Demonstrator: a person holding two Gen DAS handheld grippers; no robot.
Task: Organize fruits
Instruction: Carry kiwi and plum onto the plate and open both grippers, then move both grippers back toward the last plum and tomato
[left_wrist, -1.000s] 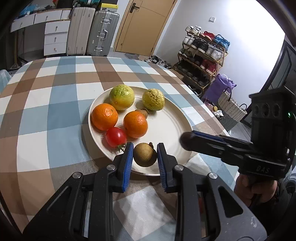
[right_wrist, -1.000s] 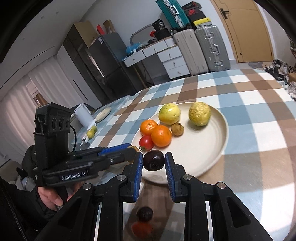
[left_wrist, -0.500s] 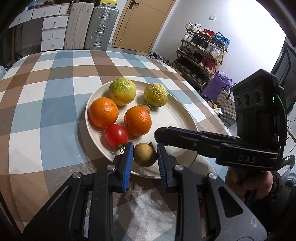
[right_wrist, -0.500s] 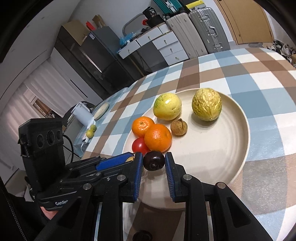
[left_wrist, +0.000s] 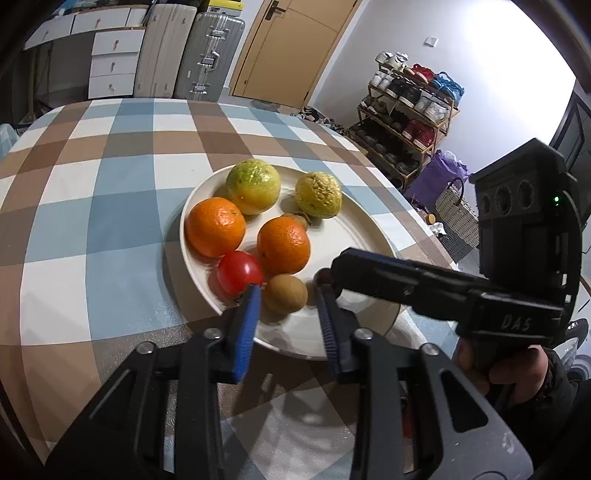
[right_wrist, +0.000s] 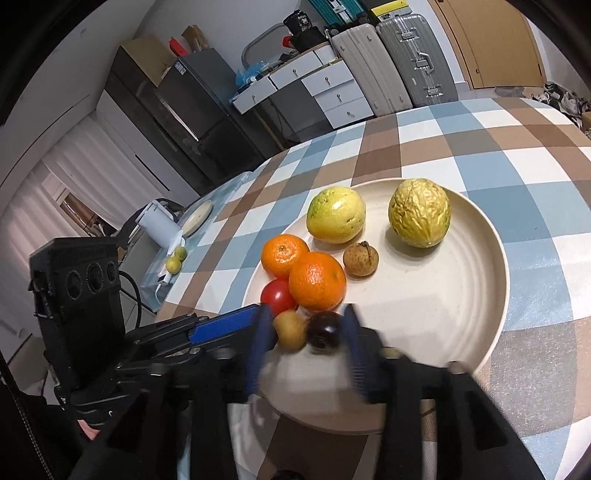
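A cream plate (left_wrist: 354, 236) on the checked table holds two oranges (left_wrist: 215, 227), a red tomato (left_wrist: 239, 272), a green-yellow fruit (left_wrist: 253, 186) and a wrinkled yellow one (left_wrist: 318, 194). At its near rim a small brown fruit (left_wrist: 286, 293) lies between the opening jaws of my left gripper (left_wrist: 288, 295), with gaps on both sides. In the right wrist view a dark round fruit (right_wrist: 324, 330) rests on the plate (right_wrist: 461, 295) beside that brown fruit (right_wrist: 290, 330). Both lie between the blurred, opening jaws of my right gripper (right_wrist: 306, 326), untouched.
Suitcases (left_wrist: 207, 59), white drawers (left_wrist: 110, 62) and a door stand beyond the table. A shoe rack (left_wrist: 410, 107) and a basket (left_wrist: 456, 221) are on the right. A white kettle (right_wrist: 159, 221) and two small green fruits (right_wrist: 176, 259) sit near the far table edge.
Both grippers were shut on their fruits; their jaws have now spread. The brown and the dark fruit lie free on the plate. The right gripper came in beside the left.
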